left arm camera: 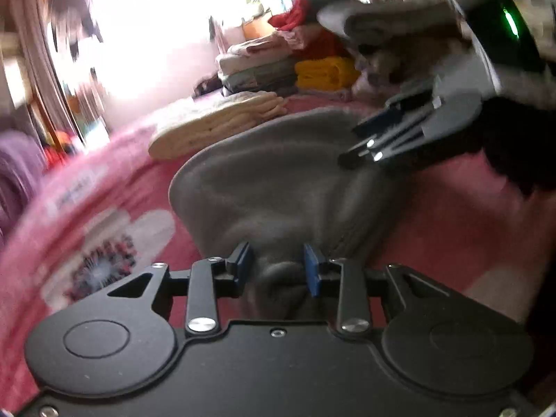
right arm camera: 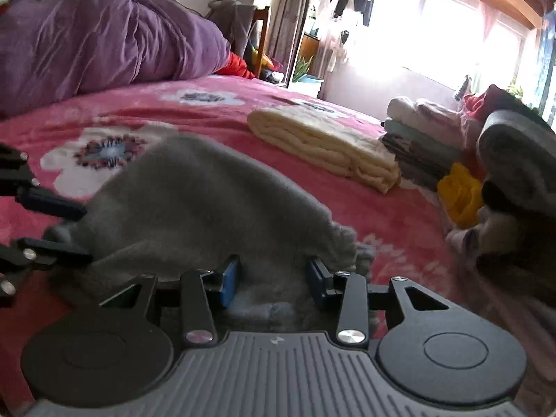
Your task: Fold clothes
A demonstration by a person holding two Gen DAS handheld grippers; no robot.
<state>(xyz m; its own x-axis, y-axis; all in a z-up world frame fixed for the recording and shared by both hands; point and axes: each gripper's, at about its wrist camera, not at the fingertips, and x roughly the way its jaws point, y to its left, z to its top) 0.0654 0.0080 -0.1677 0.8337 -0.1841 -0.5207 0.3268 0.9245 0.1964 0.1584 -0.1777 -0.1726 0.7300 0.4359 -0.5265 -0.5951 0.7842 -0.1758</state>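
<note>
Left claw (left arm camera: 278,267): spread apart, grey cloth (left arm camera: 278,180) bunched between its pads, none pinched.
Right claw (right arm camera: 274,279): released too, cloth edge just ahead.
Cloth: on pink bedspread (right arm camera: 215,111), between both claws.

Daylight poured in from the window (right arm camera: 427,31), blown out to white glare in both views. The left wrist view was heavily motion-smeared, worst along the pink floral bedspread (left arm camera: 69,229) at its left edge. Fisheye distortion bent the room's edges. The grey garment (right arm camera: 208,201) looked soft and blurred; shadows were faint.
</note>
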